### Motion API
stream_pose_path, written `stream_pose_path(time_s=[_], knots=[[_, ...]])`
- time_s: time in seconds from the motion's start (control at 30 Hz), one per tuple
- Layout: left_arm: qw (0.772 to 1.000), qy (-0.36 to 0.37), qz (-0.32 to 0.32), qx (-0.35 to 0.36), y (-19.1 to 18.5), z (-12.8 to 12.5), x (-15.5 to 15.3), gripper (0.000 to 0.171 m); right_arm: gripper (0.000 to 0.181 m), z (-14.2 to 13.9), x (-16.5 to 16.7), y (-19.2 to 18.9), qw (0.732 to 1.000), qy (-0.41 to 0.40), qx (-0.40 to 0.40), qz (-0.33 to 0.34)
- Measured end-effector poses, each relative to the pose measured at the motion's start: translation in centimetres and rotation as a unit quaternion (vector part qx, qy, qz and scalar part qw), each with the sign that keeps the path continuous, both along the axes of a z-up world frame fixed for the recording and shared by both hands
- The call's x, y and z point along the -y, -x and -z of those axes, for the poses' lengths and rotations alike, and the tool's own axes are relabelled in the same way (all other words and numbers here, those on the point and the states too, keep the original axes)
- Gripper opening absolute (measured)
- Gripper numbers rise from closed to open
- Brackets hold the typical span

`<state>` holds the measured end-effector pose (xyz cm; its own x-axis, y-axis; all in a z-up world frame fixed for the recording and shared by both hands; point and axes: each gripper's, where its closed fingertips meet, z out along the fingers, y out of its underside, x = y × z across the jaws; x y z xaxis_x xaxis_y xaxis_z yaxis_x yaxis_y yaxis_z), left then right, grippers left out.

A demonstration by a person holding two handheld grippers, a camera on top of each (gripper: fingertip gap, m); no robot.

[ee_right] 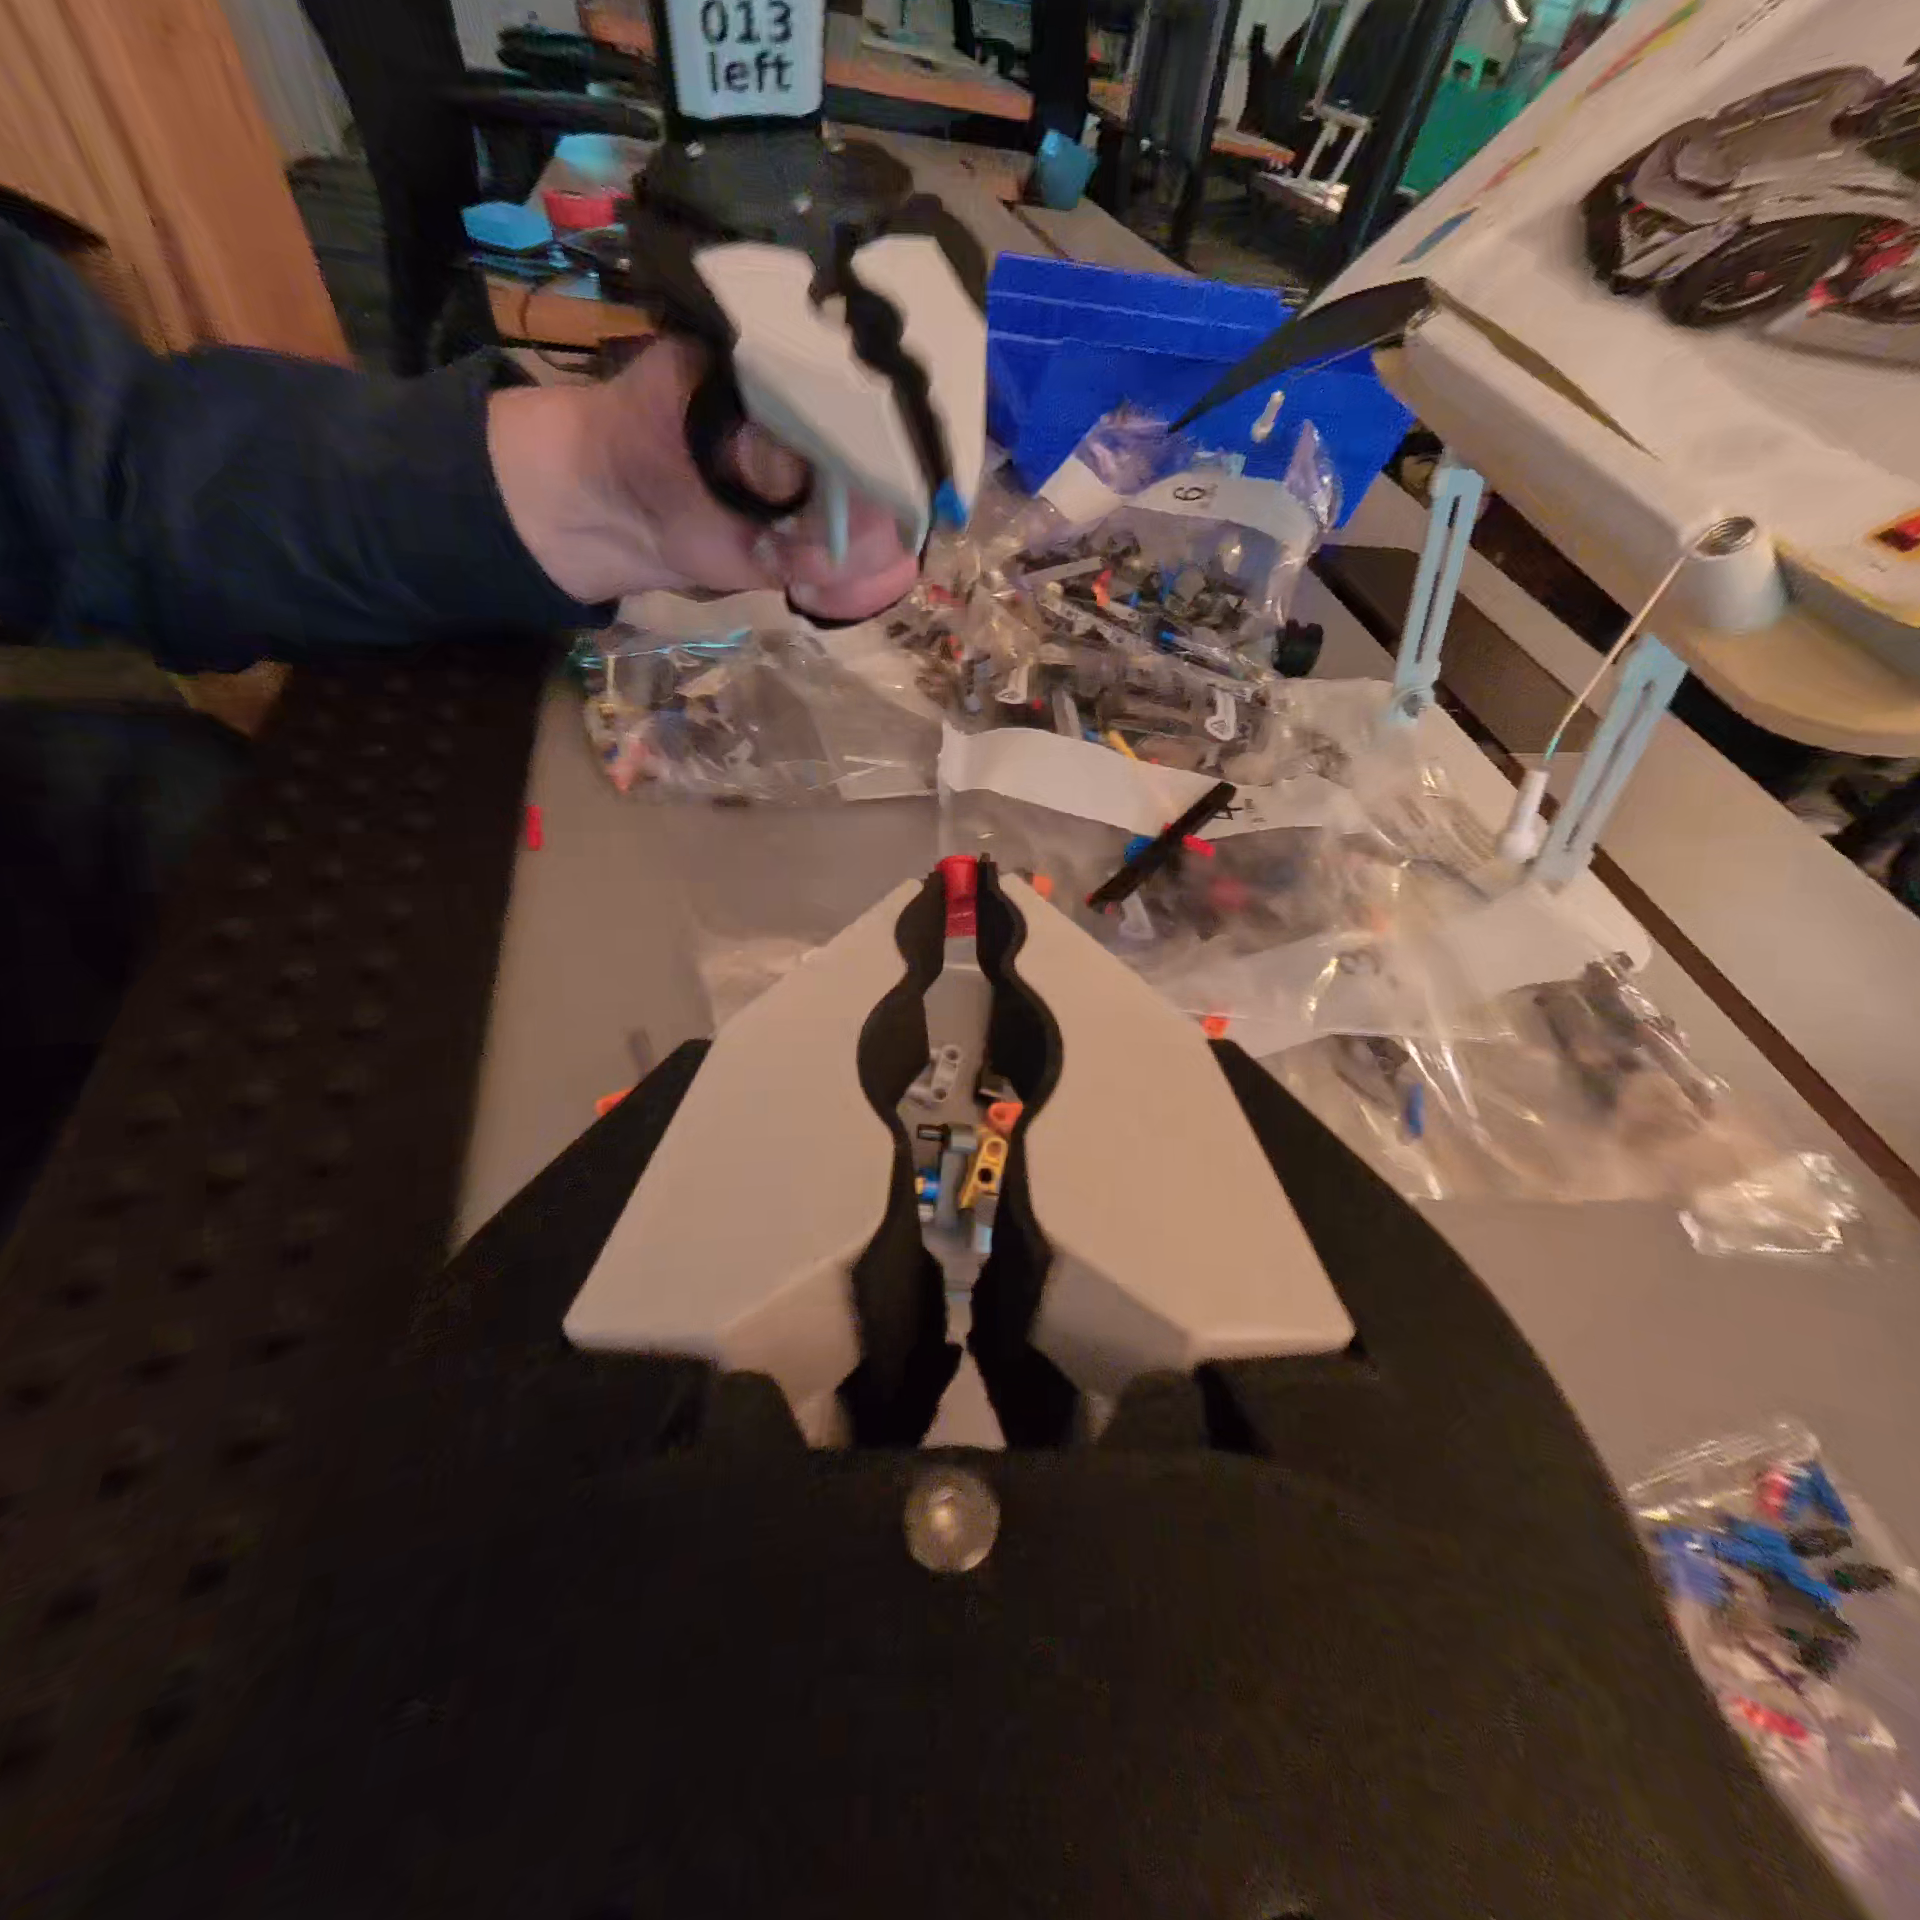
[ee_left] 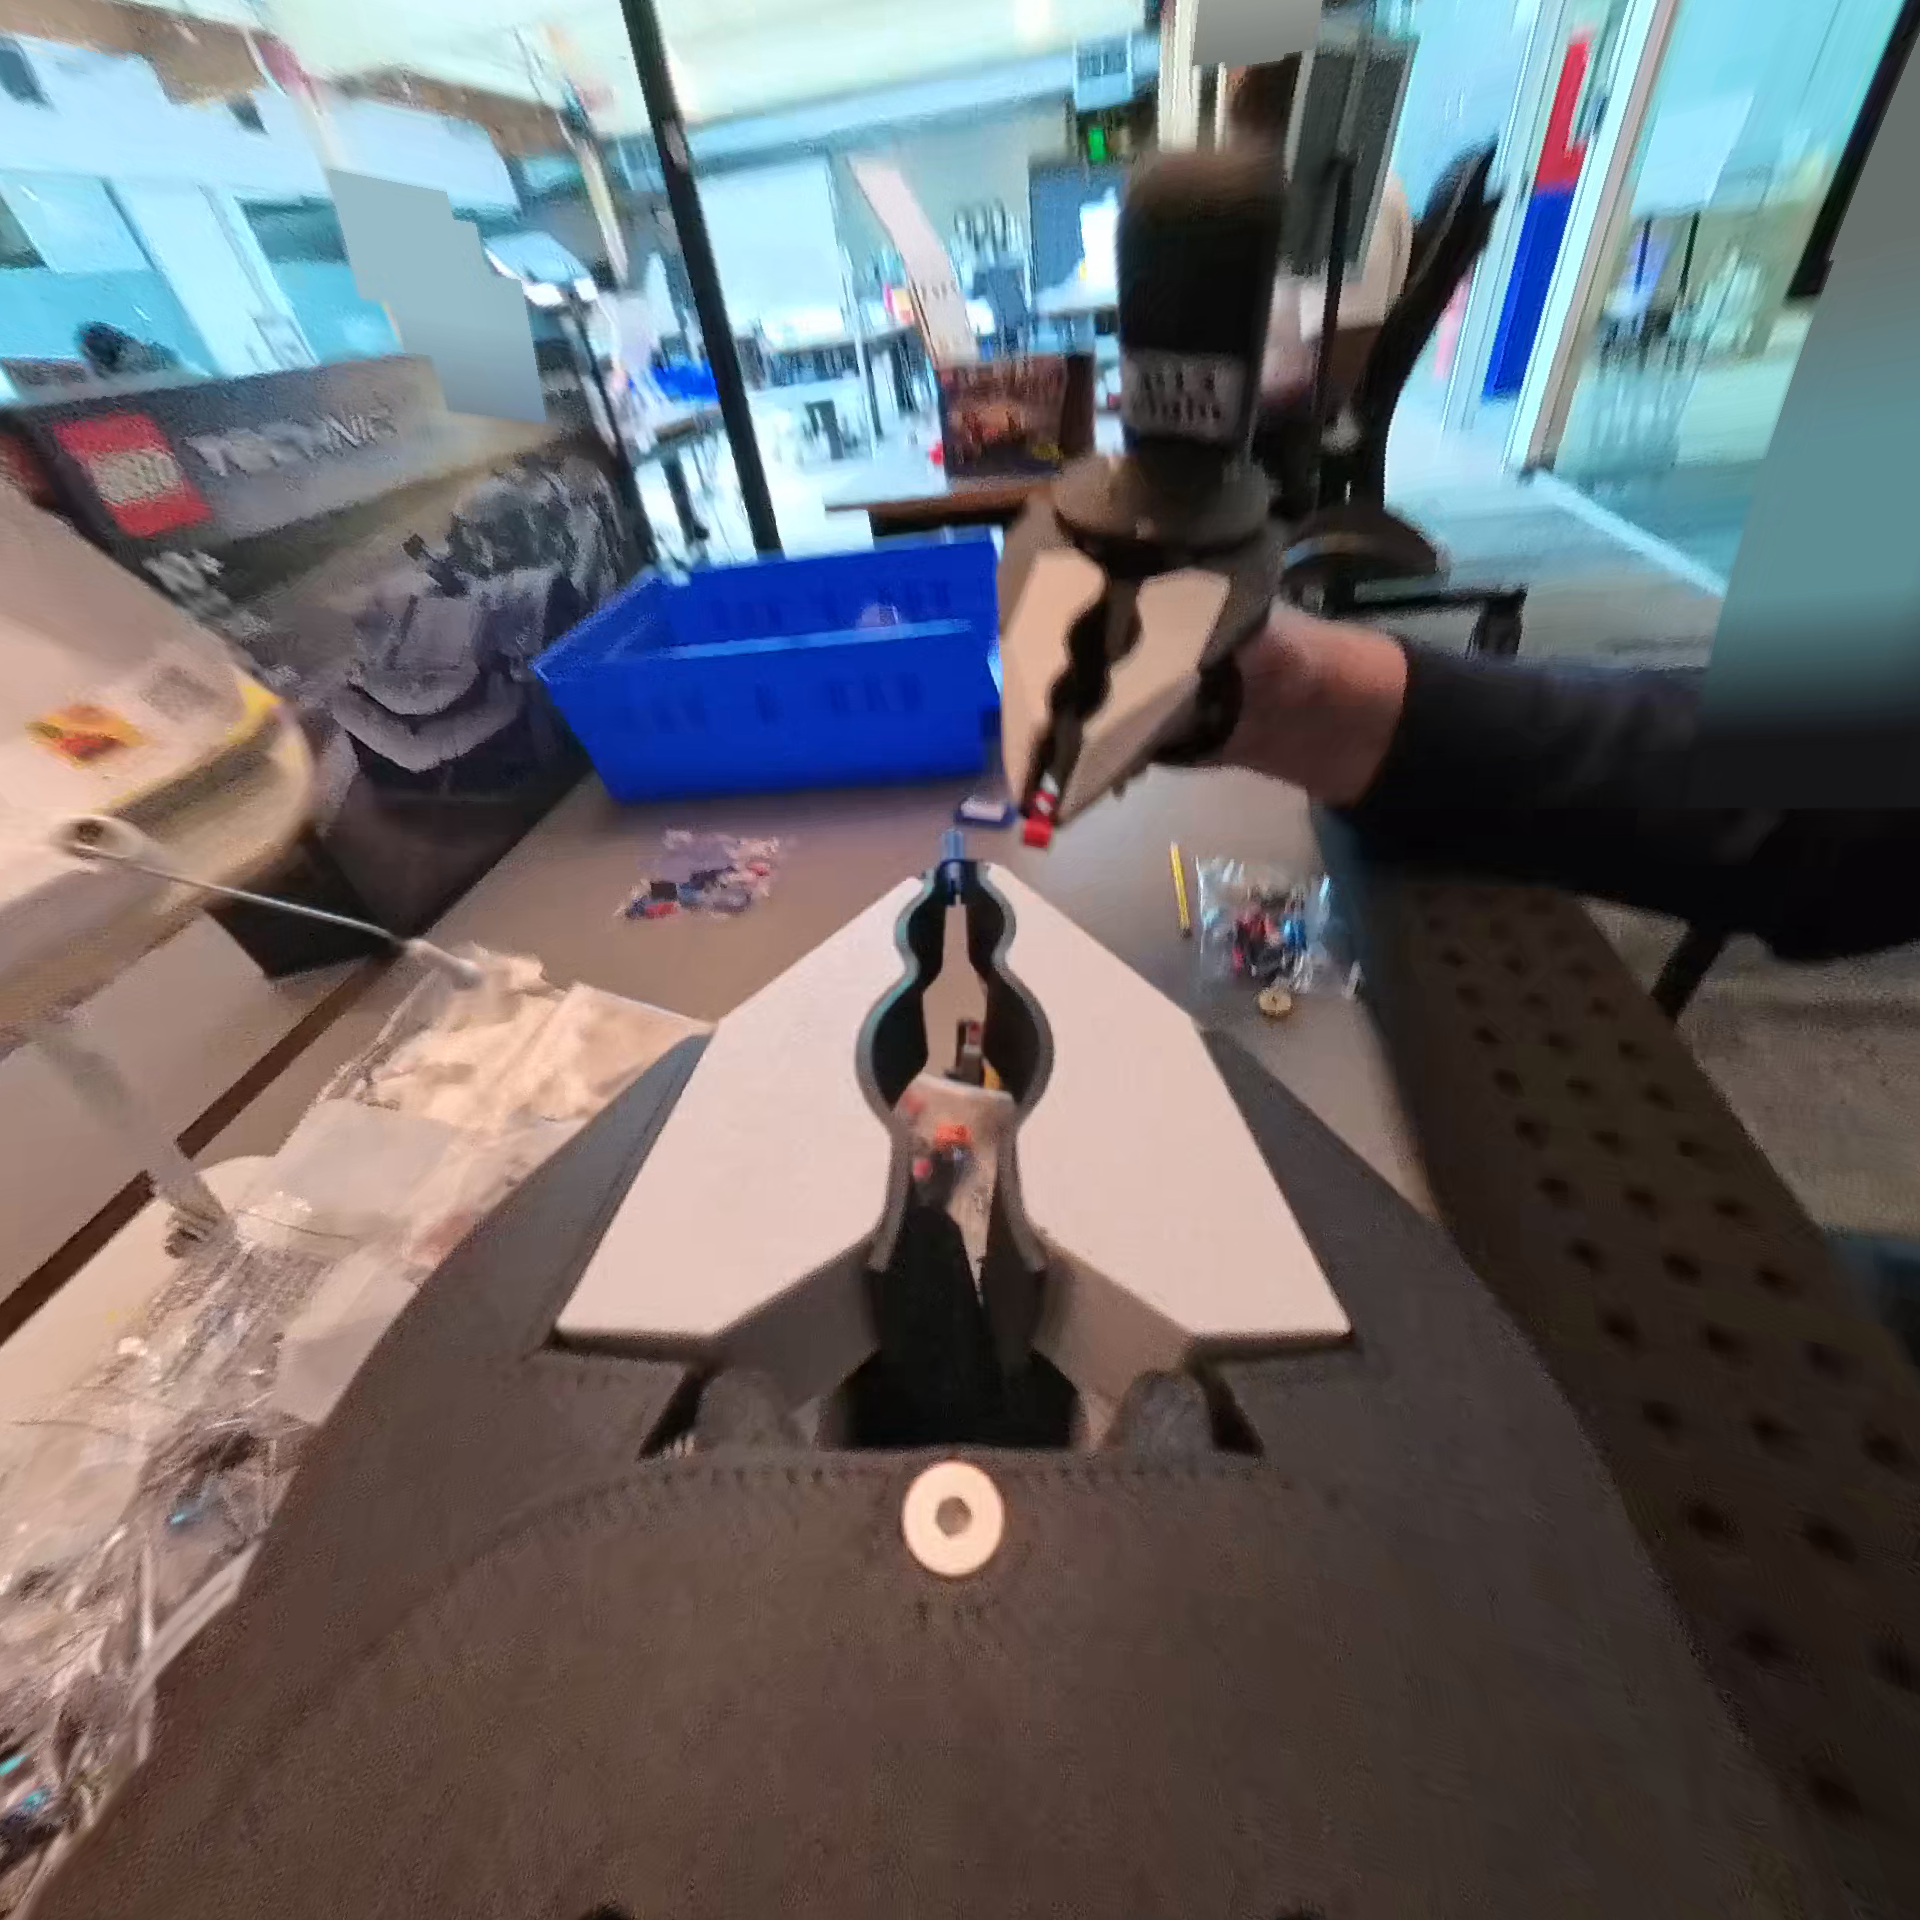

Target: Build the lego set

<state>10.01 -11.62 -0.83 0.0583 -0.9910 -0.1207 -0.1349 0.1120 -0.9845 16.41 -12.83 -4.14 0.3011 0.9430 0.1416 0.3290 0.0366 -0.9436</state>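
My left gripper (ee_left: 954,881) is shut on a small blue pin (ee_left: 952,864), held above the grey table (ee_left: 831,914). My right gripper (ee_right: 958,881) is shut on a small red piece (ee_right: 956,896). In the left wrist view the right gripper (ee_left: 1042,816) hangs above and to the right of my left tips, with the red piece (ee_left: 1039,814) at its tip. In the right wrist view the left gripper (ee_right: 940,509) is held up at upper left with the blue pin (ee_right: 948,506). A small grey, yellow and orange assembly (ee_right: 961,1153) lies on the table below my right jaws.
A blue bin (ee_left: 774,675) stands at the back. Several clear bags of parts (ee_right: 1091,644) lie across the table, and a small bag (ee_left: 1262,925) sits on the right. The set's box (ee_left: 301,520) and an open instruction booklet on a stand (ee_right: 1662,343) are beside them. A black perforated chair (ee_left: 1662,1247) is close. Left tips to right tips: about 8 cm.
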Motion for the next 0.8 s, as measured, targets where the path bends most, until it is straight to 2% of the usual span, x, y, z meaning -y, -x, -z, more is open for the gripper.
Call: stream_pose_path(time_s=[0.13,0.2,0.3,0.47,0.8], knots=[[0.988,-0.041,0.037,-0.147,-2.7,5.9,1.7,0.003,0.003,2.7,0.1,0.7,0.998,0.000,0.069,-0.007],[0.981,-0.038,0.061,-0.182,-2.9,7.9,2.5,0.003,0.004,3.0,0.7,1.0,0.997,0.013,0.068,-0.030],[0.980,-0.033,0.073,-0.182,-3.2,8.1,2.9,0.003,0.004,3.8,1.1,1.2,0.995,0.028,0.081,-0.043],[0.971,-0.020,0.077,-0.226,-3.2,10.5,2.7,0.005,0.005,5.7,1.4,1.7,0.991,0.040,0.118,-0.059],[0.966,-0.018,0.082,-0.246,-3.3,11.6,2.9,0.011,0.005,7.4,1.8,1.9,0.984,0.061,0.148,-0.073]])
